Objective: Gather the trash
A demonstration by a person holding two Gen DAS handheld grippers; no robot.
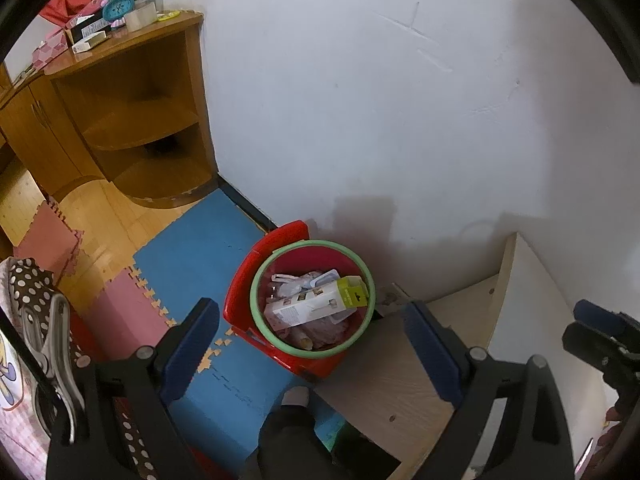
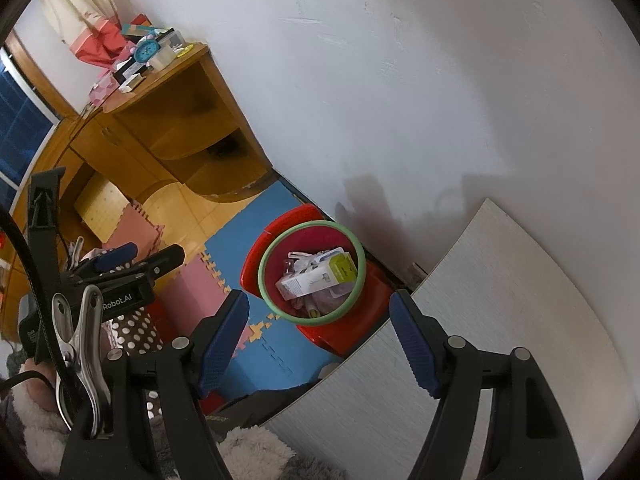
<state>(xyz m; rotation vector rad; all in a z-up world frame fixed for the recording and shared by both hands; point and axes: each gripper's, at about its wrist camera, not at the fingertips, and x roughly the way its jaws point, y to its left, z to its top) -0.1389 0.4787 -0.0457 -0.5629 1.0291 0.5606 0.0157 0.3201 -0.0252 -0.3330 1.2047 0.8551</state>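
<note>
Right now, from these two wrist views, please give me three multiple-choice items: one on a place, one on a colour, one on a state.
1. Where does the trash bin stand?
A. on the wooden shelf
B. on the floor by the white wall
C. on the pale table

2. What colour is the bin's rim?
A. green
B. black
C. yellow

3. How are the left gripper and right gripper?
A. both shut on trash
B. one holds a box
C. both open, holding nothing

Answers: 1 B, the bin sits on a blue mat below the wall. 2 A, a green ring tops the red bin. 3 C, the jaws stand apart with only floor and bin between.
</note>
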